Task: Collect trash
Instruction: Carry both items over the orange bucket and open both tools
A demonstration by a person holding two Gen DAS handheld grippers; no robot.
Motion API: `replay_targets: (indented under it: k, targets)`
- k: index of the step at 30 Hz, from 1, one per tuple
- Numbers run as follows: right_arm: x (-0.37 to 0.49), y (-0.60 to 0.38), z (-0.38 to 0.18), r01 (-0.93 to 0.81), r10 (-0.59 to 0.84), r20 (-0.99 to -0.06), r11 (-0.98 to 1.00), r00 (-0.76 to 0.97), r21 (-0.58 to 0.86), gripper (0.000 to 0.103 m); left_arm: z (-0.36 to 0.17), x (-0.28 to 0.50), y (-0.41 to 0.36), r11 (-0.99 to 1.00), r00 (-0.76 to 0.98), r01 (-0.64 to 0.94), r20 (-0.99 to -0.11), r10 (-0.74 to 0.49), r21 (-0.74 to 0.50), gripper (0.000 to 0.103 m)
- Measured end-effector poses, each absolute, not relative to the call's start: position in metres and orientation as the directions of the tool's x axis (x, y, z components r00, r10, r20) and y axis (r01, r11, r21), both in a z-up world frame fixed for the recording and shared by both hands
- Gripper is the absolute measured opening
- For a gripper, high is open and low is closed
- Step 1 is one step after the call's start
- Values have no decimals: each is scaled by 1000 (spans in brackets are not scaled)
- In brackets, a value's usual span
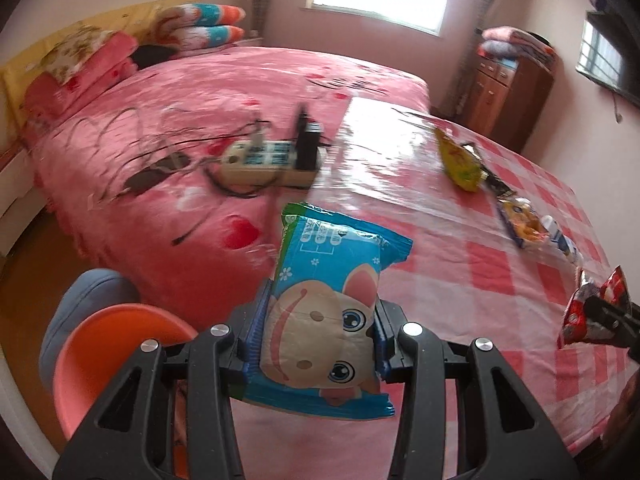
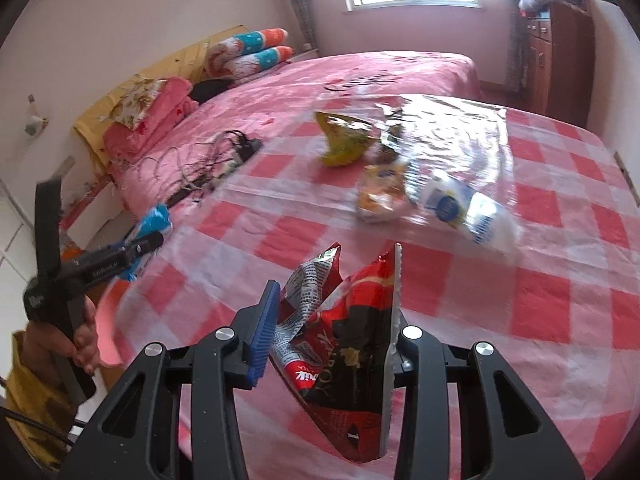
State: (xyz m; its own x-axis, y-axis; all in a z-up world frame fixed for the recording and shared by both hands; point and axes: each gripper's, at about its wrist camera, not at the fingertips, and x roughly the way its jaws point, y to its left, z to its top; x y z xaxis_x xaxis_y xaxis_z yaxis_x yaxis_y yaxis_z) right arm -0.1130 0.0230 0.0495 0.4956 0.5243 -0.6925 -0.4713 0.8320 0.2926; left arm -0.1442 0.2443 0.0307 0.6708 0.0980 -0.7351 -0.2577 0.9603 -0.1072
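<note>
My left gripper [image 1: 318,334] is shut on a blue cartoon snack wrapper [image 1: 332,280], held above the near-left edge of the checked table [image 1: 460,264]. My right gripper [image 2: 332,320] is shut on a crumpled red wrapper [image 2: 344,352], held over the table's near edge. It shows in the left wrist view [image 1: 612,316] at far right with the red wrapper [image 1: 580,312]. The left gripper [image 2: 136,248] shows in the right wrist view with the blue wrapper [image 2: 156,218]. On the table lie a yellow-green bag [image 2: 344,140], an orange packet [image 2: 380,196] and a white plastic bottle [image 2: 472,212].
An orange bin [image 1: 108,360] stands by the table's left side beside a blue-grey stool [image 1: 84,300]. A pink bed [image 1: 180,120] holds a power strip [image 1: 272,162] with tangled cables. A wooden cabinet [image 1: 508,96] stands at the far right.
</note>
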Motion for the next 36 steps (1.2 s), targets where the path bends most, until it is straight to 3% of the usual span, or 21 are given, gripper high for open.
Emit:
replay_targets:
  k: [13,28,30,32,33,35,36]
  targets:
    - [-126,131,84,-693,733,-606,610,308,385,42,10,-219,339,868,584,-489,-773,250,-89,44]
    - [-169,279,72,-848,786,-613,379,83,370,42,-34,-255,383,786,526,-594,-823,216,-174,45]
    - [-170,296,61,-847,777,-626,373,63,378,45,-37,-258,388,773,518,-609,-827,220,-176,47]
    - [-171,305,52,-844,771,-636,365,37,394,47,-38,-259,390,767,514,-618,-826,230,-171,60]
    - [-171,309,46,-839,768,-639,368,31,402,50,-38,-261,392,763,511,-625,-825,241,-164,63]
    - [-168,309,42,-831,771,-636,374,32,411,67,-37,-262,394,761,504,-632,-824,260,-146,70]
    - [-167,307,41,-827,774,-633,376,32,418,68,-36,-262,395,761,503,-633,-823,265,-142,71]
